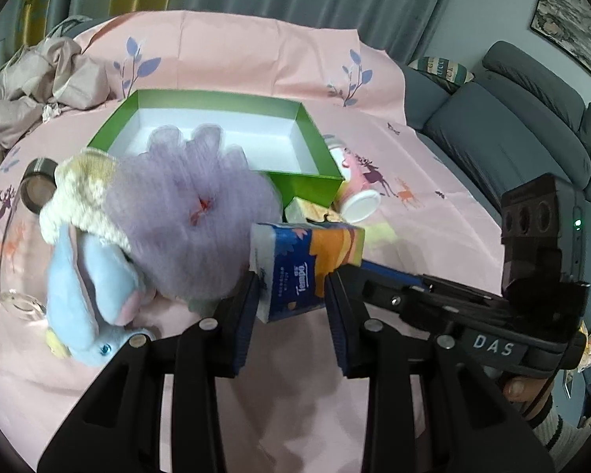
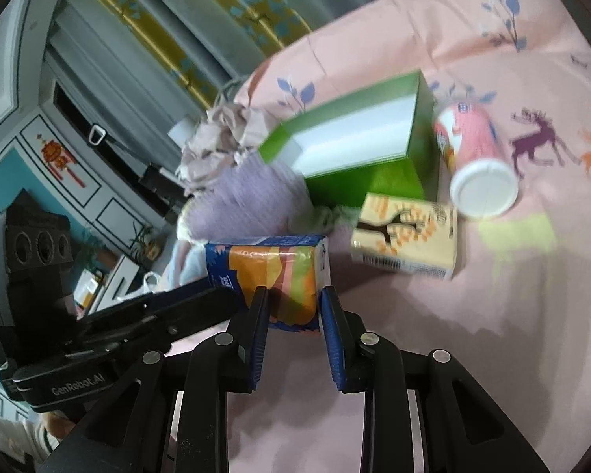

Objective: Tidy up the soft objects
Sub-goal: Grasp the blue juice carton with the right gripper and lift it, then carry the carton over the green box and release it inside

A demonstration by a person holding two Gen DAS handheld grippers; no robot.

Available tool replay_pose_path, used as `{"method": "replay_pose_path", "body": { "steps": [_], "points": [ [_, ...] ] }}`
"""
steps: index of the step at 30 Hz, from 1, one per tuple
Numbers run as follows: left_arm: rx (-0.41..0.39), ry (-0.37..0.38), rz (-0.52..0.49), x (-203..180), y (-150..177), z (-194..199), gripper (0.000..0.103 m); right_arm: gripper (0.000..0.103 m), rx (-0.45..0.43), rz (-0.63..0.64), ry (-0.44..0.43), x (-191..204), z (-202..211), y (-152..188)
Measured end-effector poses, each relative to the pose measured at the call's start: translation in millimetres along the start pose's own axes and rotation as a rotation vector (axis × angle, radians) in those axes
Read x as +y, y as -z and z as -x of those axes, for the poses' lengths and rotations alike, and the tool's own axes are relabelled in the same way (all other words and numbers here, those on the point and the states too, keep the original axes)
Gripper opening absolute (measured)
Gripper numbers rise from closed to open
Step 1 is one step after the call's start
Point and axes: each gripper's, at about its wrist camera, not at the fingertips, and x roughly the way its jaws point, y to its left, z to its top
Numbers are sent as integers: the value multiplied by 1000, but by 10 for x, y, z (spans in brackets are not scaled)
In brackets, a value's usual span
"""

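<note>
A blue and orange tissue pack (image 1: 303, 264) is gripped by both grippers above the pink cloth. My left gripper (image 1: 291, 295) is shut on one end. My right gripper (image 2: 293, 307) is shut on the other end of the tissue pack (image 2: 272, 276). The right gripper's body (image 1: 539, 260) shows at the right of the left wrist view. A purple glove (image 1: 189, 213), a cream fluffy item (image 1: 82, 189) and a blue plush toy (image 1: 90, 295) lie left of the pack. An open green box (image 1: 216, 138) stands behind; it also shows in the right wrist view (image 2: 358, 146).
A pink canister (image 2: 472, 157) with a white lid lies on its side right of the box. A cream carton (image 2: 409, 236) lies in front of the box. A glass jar (image 1: 23, 244) lies at the left. Crumpled fabric (image 1: 39, 79) sits at the back left. A grey sofa (image 1: 532, 118) is on the right.
</note>
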Motion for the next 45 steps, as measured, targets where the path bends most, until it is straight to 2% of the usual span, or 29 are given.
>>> {"method": "replay_pose_path", "body": {
  "steps": [7,17,25,32,35,37,38,41,43,45],
  "points": [
    [-45,-9,-19,-21,-209,110,31,30,-66,66,15,162,153,-174],
    [-91,-36,-41,122,-685,51,31,30,-126,129,16,277,18,-604],
    [-78,-54,-16,336,-1106,-202,31,30,-139,146,20,213,-293,-1060],
    [-8,-66,-5,472,-1275,-578,31,30,-103,119,74,10,-655,-1269],
    [29,-97,12,546,-1320,-758,42,30,-73,83,129,-129,-810,-1307],
    [46,-129,27,600,-1330,-813,78,32,-69,56,168,-222,-849,-1313],
    [47,-137,30,620,-1323,-808,85,39,-70,39,194,-272,-839,-1300],
    [46,-133,42,678,-1292,-701,90,54,-91,3,181,-371,-698,-1245],
    [41,-125,57,719,-1270,-604,96,57,-99,-1,185,-397,-611,-1215],
    [24,-121,70,754,-1252,-483,96,58,-100,-1,194,-411,-509,-1148]
  ]
}}
